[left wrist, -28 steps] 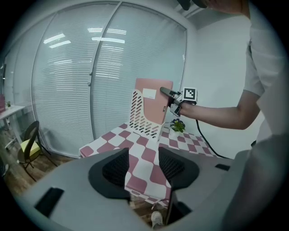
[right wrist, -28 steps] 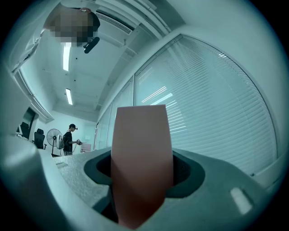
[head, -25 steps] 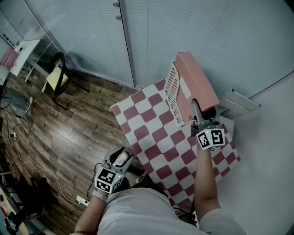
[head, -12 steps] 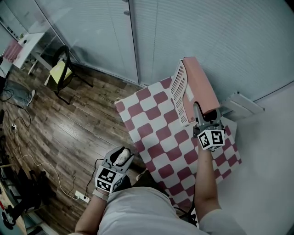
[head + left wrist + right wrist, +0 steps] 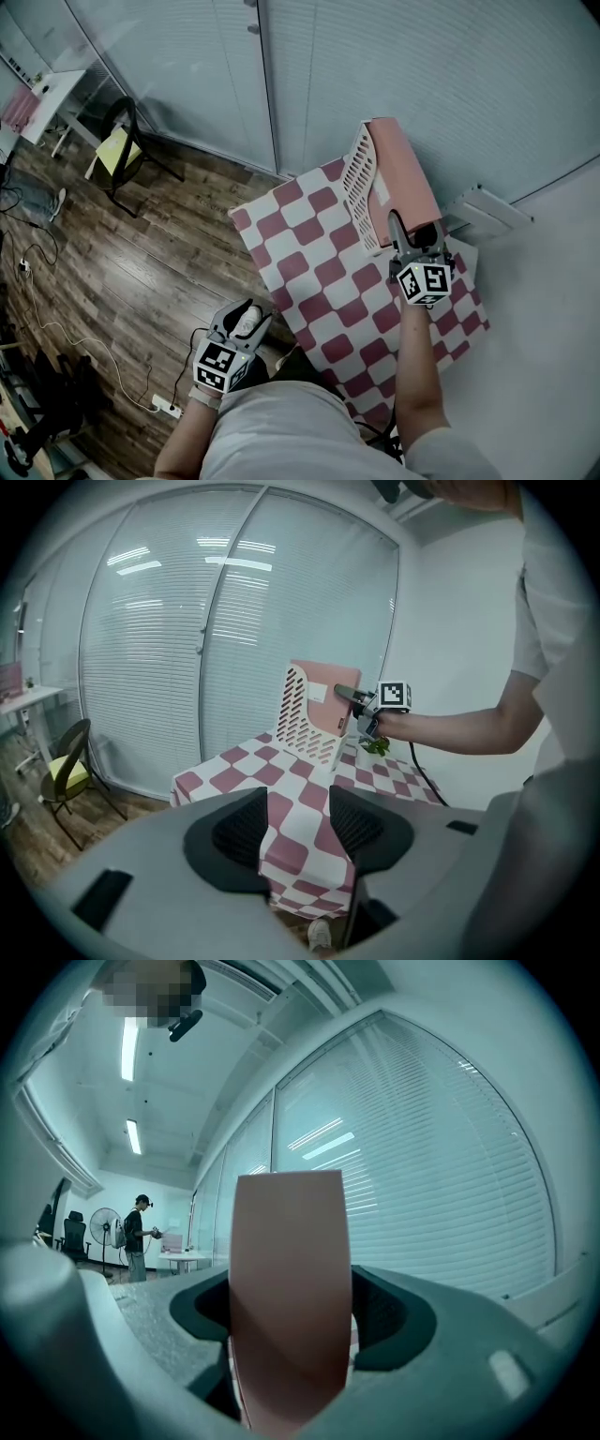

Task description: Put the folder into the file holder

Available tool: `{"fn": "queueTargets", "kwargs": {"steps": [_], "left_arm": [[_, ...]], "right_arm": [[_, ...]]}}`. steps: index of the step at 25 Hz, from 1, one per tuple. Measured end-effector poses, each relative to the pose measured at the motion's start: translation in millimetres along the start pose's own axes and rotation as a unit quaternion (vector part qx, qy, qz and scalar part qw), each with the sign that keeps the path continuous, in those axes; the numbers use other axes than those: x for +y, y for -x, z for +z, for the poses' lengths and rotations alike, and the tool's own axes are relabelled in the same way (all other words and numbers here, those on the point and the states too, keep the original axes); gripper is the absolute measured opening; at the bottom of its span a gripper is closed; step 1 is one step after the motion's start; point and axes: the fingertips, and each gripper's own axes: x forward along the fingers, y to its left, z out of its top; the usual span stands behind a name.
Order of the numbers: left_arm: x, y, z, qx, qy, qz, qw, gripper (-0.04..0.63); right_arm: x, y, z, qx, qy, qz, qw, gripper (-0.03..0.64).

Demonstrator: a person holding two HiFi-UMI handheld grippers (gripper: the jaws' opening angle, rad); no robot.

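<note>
Right gripper [image 5: 413, 246] sits at the near end of the pink folder [image 5: 398, 178], its jaws opening, with the folder's edge standing between them and the pads just beside its faces. That folder is upright in the white slotted file holder [image 5: 358, 187], against its right wall, and pokes up above the holder's rim. The holder stands at the far right of the bench [image 5: 328, 281], which has a red and white checked cloth over it. The holder's far end is near the blind-covered glass wall [image 5: 422, 75], so there's little room behind it. To the right, a white slatted unit [image 5: 487, 208] sits close to the bench's edge. The near and left parts of the cloth are bare, with room to draw back that way.

Down by the person's hip, off the bench's near left corner, the left gripper [image 5: 246, 323] hangs with its jaws apart and nothing in them. Beyond it lie the wood floor [image 5: 112, 253], a power strip [image 5: 169, 406] with trailing cables, and, farther left, a black chair [image 5: 117, 150].
</note>
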Motion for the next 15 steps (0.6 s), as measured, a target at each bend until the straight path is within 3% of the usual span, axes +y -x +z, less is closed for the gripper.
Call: {"fn": "queueTargets", "kwargs": {"steps": [15], "left_arm": [[-5.8, -27.2, 63.2, -0.038, -0.059, -0.074, 0.9947, 0.187]], "right_arm": [[10.9, 73.3, 26.2, 0.003, 0.001, -0.066, 0.998, 0.330]]}}
